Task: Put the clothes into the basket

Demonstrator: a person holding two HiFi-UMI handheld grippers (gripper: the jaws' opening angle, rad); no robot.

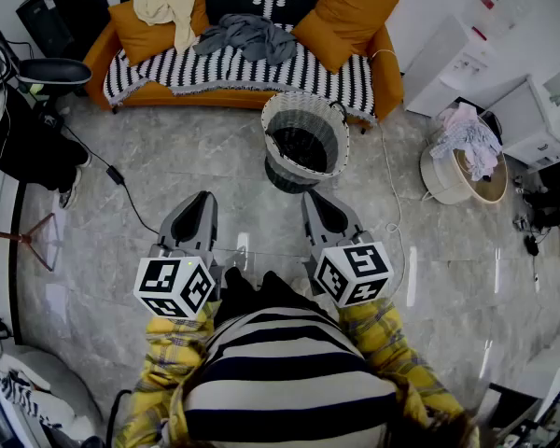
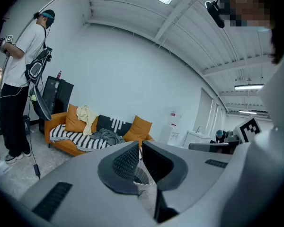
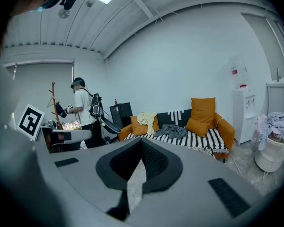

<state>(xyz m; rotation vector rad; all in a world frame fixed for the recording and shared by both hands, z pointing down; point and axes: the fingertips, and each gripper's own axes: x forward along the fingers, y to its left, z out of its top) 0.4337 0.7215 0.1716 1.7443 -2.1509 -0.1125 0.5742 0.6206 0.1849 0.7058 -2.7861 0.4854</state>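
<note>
A grey garment (image 1: 247, 35) and a cream garment (image 1: 171, 3) lie on the orange sofa (image 1: 101, 52) with its striped cover at the far side of the room. The woven basket (image 1: 306, 141) stands on the floor in front of the sofa, its inside dark. My left gripper (image 1: 202, 200) and right gripper (image 1: 314, 200) are held side by side near my chest, well short of the basket, both shut and with nothing in them. The left gripper view shows the sofa with the grey garment (image 2: 105, 136) and cream garment (image 2: 87, 115). The right gripper view shows the grey garment (image 3: 172, 130) too.
A round white hamper (image 1: 463, 171) with pale clothes on it stands at the right by white cabinets (image 1: 448, 59). A cable (image 1: 112, 171) runs across the grey floor at left. Another person (image 3: 85, 115) stands by a black cabinet left of the sofa.
</note>
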